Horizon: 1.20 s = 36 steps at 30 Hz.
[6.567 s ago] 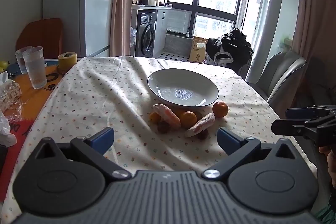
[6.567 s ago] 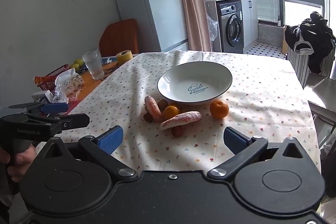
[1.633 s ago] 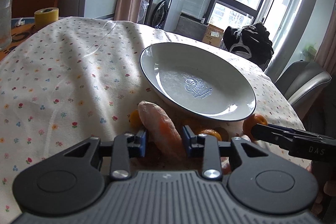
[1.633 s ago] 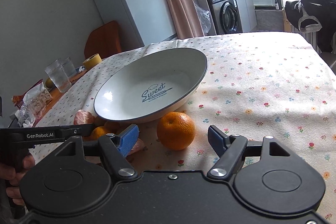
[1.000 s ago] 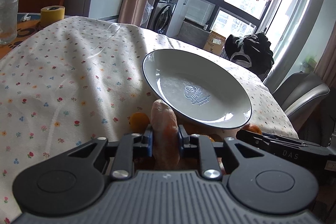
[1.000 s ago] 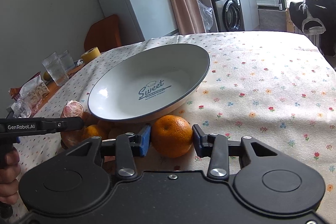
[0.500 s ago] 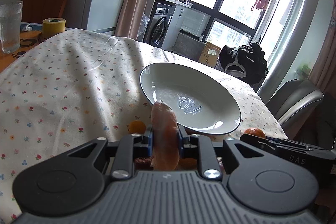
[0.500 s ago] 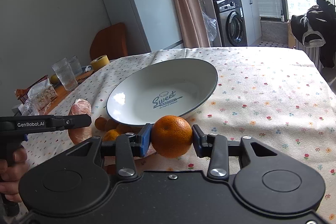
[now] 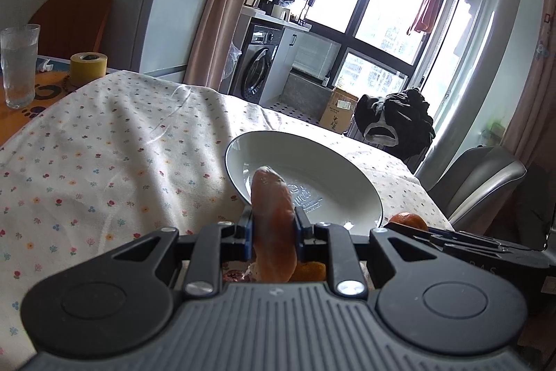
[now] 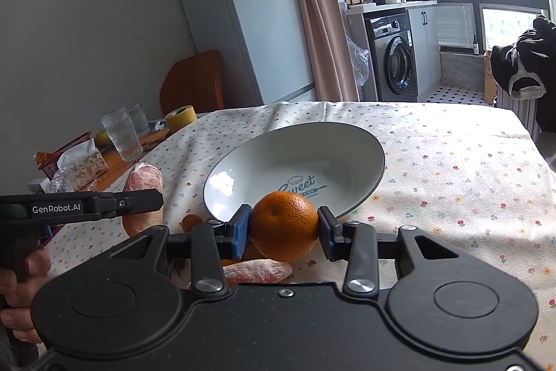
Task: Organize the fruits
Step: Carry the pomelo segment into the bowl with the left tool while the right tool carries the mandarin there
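- The left tool [image 9: 273, 233] is clamped on a long pinkish-orange sweet potato [image 9: 272, 225]. Its long axis runs forward, along the fingers, with the far tip tilted up and poking out past the blue pads.
- The right tool [image 10: 283, 232] is clamped across the middle of a round orange [image 10: 284, 225], one blue pad on each side.
- Both loads look lifted clear of the flowered cloth on the bench [image 10: 451, 183], though the tool bodies hide the cloth right under them.
- The white bowl [image 10: 347, 159] is straight ahead of both tools and a little lower. In the left wrist view the sweet potato's tip overlaps the bowl's near rim [image 9: 232, 172]; in the right wrist view the orange sits just in front of the near rim.
- The coming move, I judge, turns on that: each tool has to go forward over the near rim, then down before letting go.
- The right tool looks the nearer to the bowl, and the round orange has no axis to mind. The sweet potato should go in lengthwise across the bowl's floor.
- The left tool [image 10: 139, 197] shows off to the left of the right tool, close by, so the two could crowd each other over the bowl.
- More fruit [image 10: 257, 270] lies on the cloth under the right tool, not yet gathered.
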### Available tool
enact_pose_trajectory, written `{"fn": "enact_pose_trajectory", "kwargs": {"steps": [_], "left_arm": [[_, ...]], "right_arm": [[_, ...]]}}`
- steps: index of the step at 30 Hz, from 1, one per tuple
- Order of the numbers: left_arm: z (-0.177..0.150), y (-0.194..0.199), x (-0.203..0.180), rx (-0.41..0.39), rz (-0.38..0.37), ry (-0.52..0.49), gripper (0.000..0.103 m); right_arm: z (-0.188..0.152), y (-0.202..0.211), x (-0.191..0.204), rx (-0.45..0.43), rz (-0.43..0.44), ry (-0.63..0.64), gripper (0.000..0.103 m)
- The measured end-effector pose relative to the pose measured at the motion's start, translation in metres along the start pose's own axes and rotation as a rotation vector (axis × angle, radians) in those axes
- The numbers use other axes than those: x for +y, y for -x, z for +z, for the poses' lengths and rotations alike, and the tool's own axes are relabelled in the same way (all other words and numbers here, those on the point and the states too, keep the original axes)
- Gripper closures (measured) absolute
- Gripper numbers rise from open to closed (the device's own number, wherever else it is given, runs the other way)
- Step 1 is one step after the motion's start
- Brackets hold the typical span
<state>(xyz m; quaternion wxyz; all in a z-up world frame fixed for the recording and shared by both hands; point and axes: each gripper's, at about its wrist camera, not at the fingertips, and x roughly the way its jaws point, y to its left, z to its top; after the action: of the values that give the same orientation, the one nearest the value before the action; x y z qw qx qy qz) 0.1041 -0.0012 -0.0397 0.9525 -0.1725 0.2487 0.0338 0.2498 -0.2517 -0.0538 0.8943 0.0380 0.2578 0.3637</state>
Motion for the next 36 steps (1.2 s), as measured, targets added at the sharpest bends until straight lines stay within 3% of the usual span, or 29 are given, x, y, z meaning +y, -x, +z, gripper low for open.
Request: {"fn": "enact_pose_trajectory", "kwargs": {"steps": [23, 36], "left_arm": [[0.025, -0.026, -0.004, -0.008, 0.015, -0.009, 0.082], [0.027, -0.055, 0.0, 0.046, 0.016, -0.001, 0.082]], "right_arm": [[0.018, -0.032, -0.001, -0.027, 0.067, -0.031, 0.064], [0.005, -0.054, -0.02, 0.005, 0.057, -0.065, 0.064]]}}
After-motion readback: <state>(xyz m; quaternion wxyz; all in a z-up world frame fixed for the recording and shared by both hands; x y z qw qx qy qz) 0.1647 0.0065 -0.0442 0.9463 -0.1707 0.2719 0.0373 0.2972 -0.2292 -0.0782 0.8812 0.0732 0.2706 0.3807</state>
